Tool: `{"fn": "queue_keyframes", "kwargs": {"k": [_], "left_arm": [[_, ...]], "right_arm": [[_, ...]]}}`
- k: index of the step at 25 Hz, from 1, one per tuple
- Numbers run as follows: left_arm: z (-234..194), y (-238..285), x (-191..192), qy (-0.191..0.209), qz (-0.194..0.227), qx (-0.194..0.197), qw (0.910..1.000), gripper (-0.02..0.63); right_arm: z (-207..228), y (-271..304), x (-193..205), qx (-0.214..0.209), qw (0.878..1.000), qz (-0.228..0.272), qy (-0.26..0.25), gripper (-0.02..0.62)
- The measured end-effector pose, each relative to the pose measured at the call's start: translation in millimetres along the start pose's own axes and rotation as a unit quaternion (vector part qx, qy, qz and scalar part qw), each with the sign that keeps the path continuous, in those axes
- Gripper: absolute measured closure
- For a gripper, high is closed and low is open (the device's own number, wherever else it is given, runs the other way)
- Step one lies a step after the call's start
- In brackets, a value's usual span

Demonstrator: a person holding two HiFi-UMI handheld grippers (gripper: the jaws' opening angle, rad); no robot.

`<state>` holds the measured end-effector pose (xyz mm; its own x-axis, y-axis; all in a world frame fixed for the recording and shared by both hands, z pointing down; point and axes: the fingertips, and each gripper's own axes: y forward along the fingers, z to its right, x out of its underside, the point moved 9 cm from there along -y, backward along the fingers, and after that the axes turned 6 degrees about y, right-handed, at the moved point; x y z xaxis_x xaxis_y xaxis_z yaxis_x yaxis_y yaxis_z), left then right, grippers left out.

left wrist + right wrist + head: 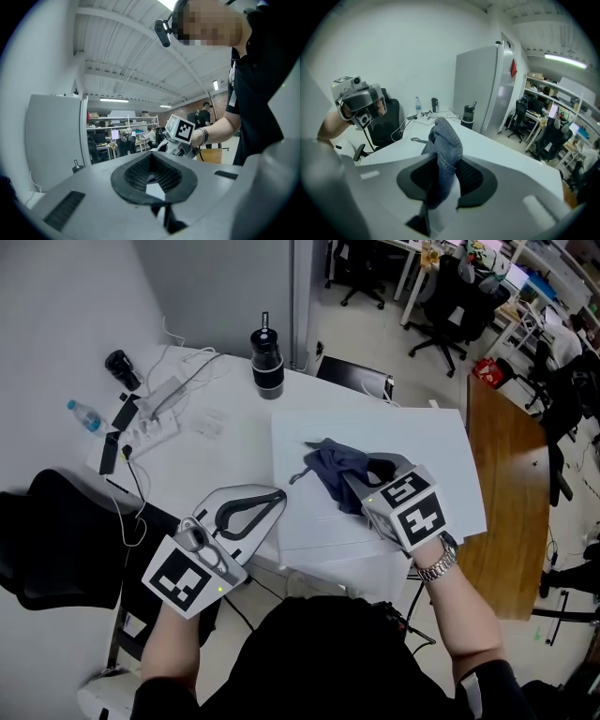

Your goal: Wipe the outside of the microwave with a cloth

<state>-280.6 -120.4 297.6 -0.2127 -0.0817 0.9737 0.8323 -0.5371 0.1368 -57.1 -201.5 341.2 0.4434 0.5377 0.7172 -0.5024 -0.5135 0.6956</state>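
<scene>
The white microwave (403, 442) is seen from above, standing on a white table (216, 451). A dark blue cloth (330, 468) lies bunched on its top. My right gripper (361, 479) is shut on that cloth, which runs up between the jaws in the right gripper view (446, 143) and droops over their tips. My left gripper (279, 495) hangs at the microwave's front left corner, shut, with nothing between its jaws (151, 157). The left gripper view looks level across the top toward the right gripper (174, 146).
A black flask (267, 362) stands behind the microwave. A power strip with cables (159, 411) and a small water bottle (84, 415) lie at the table's left. A black chair (56, 540) is at left, a wooden table (506, 484) at right.
</scene>
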Motion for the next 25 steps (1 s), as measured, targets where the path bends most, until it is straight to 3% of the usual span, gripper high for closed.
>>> {"fn": "queue_keyframes", "kwargs": {"k": [25], "left_arm": [[107, 127, -59, 0.025, -0.047, 0.003, 0.9985, 0.601]], "right_arm": [[146, -95, 86, 0.025, 0.998, 0.038, 0.035, 0.489]]}}
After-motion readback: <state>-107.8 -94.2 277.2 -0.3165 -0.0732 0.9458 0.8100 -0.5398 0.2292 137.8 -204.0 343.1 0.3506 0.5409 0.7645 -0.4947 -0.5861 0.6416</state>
